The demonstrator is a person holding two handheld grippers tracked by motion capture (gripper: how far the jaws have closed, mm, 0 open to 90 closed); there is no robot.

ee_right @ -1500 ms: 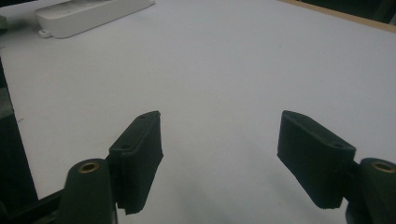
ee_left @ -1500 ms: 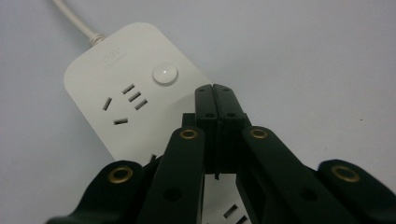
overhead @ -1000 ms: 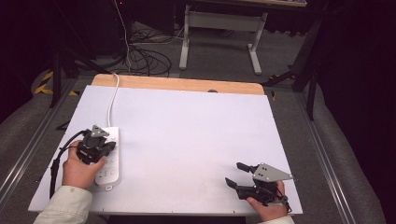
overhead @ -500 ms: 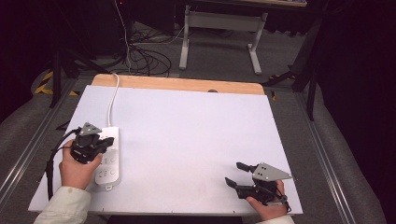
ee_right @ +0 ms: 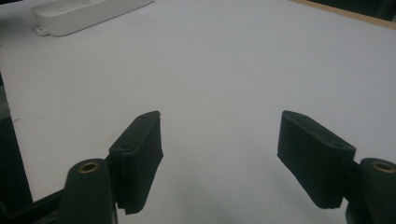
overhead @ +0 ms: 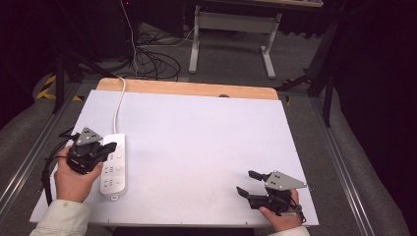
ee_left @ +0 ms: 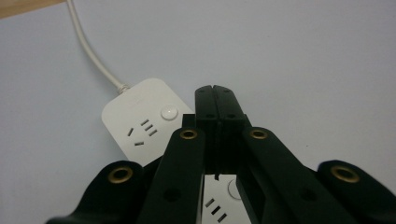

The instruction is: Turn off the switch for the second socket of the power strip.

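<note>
Jaws pressed together on my left gripper [overhead: 109,146], low-left over the power strip [ee_left: 140,122]; I reckon a square, gentle button press; right gripper [overhead: 247,183] spread.

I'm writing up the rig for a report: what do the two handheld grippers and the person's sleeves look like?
Both grippers are black with brass-coloured rivets. The left gripper and the right gripper each carry a grey three-cornered plate on top. A black cable trails from the left one. The right gripper's fingers end in thick black pads. The sleeve is cream-coloured.
</note>
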